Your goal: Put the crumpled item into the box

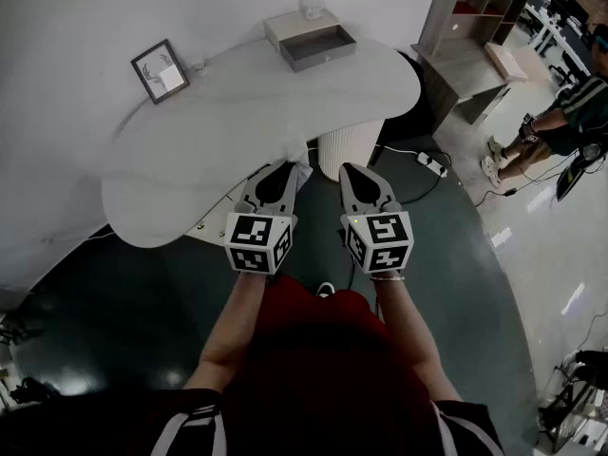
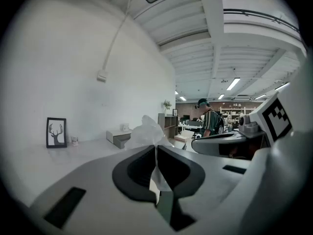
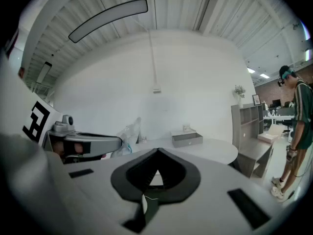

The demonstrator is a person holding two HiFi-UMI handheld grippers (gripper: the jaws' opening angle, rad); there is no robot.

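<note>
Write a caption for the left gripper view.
Left gripper shut on the crumpled plastic, with the box on the white table beyond.

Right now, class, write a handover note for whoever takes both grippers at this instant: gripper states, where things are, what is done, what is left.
Left gripper: shut on the crumpled plastic item, held near the near edge of the table.
Right gripper: shut, nothing in it, beside the left one.
Box: open-topped, at the far end of the table.
Done: the item is gripped.
Left: carry it across to the box and release it inside.
</note>
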